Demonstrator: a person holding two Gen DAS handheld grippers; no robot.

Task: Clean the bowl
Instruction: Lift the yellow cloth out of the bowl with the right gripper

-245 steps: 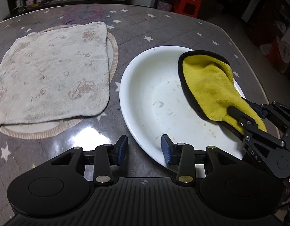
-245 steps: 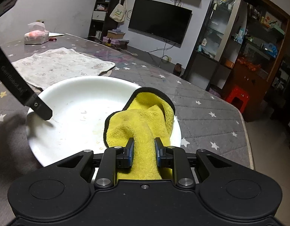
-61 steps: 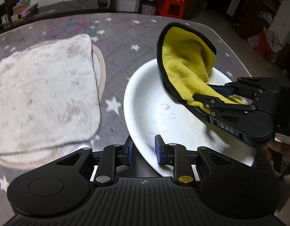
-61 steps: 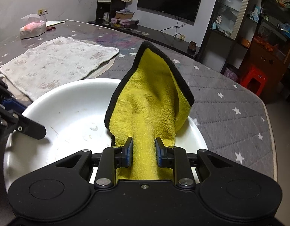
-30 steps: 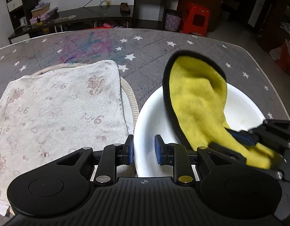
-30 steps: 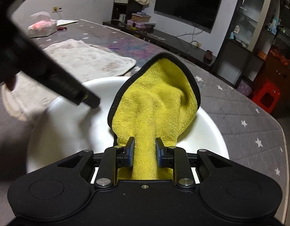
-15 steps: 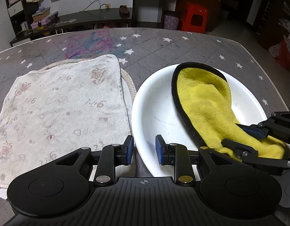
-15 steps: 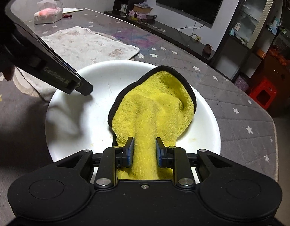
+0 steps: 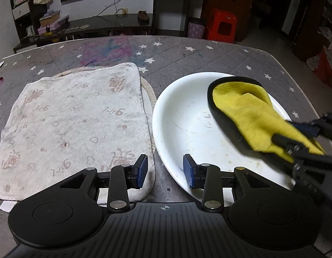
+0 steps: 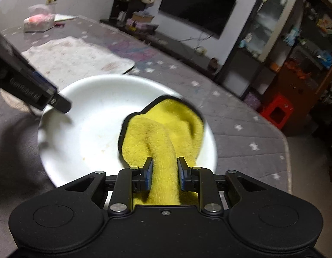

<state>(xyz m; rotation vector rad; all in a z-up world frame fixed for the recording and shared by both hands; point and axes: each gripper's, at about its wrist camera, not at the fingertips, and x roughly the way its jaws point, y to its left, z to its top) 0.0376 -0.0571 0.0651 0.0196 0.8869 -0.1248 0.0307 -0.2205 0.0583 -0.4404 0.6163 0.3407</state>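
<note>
Right wrist view: my right gripper (image 10: 164, 175) is clenched on the yellow cloth (image 10: 163, 137), pads biting a bunched neck of it w/ the rest fanned out into the bowl (image 10: 97, 116). Cloth is soft and floppy, so it only scrubs where I press it down; the grip near the bunch looks ok.

Left wrist view: left gripper (image 9: 165, 173) is released, jaws apart w/ nothing between them, straddling the bowl's near rim (image 9: 166, 157); whether a pad touches it I can't tell.

Bowl sits on the table (image 9: 187, 51), just right of the towel (image 9: 73, 118), upright. Specks and smears show on its floor, so I'd judge the wipe isn't done. It looks like stiff, glossy ceramic, prob slippery and chippable, and likely to skate under wiping. Best hold: near rim, pinched w/ the left.
</note>
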